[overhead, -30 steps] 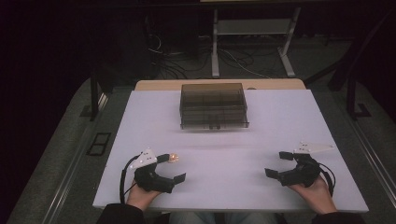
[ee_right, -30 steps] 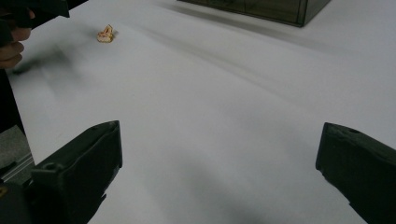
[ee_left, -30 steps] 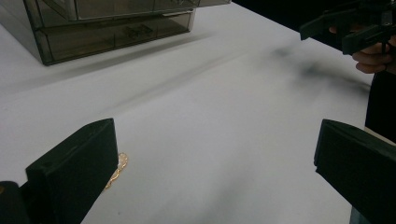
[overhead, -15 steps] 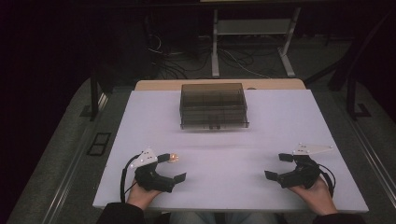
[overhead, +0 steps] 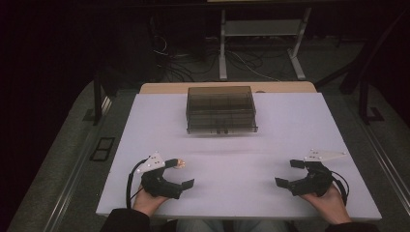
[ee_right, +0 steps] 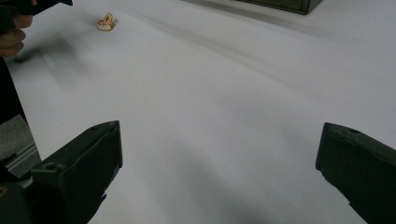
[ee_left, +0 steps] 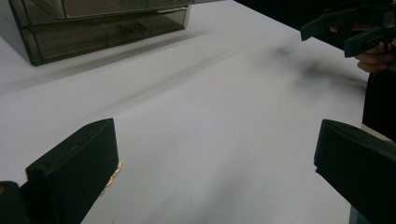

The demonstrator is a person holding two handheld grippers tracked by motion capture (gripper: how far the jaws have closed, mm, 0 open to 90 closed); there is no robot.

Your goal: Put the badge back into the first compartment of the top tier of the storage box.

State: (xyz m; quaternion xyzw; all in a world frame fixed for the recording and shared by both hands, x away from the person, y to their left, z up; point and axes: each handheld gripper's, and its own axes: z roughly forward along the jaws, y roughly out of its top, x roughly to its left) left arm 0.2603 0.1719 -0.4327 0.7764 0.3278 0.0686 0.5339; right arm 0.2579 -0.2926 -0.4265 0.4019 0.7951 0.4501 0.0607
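Note:
A small gold-coloured object (overhead: 181, 164) lies on the white table (overhead: 232, 145), touching the outer side of one jaw of my left gripper (overhead: 183, 172). It peeks out beside that jaw in the left gripper view (ee_left: 113, 173). That gripper (ee_left: 215, 163) is wide open and holds nothing. My right gripper (overhead: 287, 173) rests near the front right, also wide open (ee_right: 219, 163) and empty. From there the gold object (ee_right: 106, 22) shows far off, near the left gripper (ee_right: 28, 4). A smoky translucent drawer box (overhead: 221, 110) stands at the back centre.
The drawer box (ee_left: 102, 28) has its drawers pushed in. The right gripper (ee_left: 355, 28) appears across the table from the left one. Dark floor, cables and a metal stand (overhead: 261, 43) lie beyond the table's far edge.

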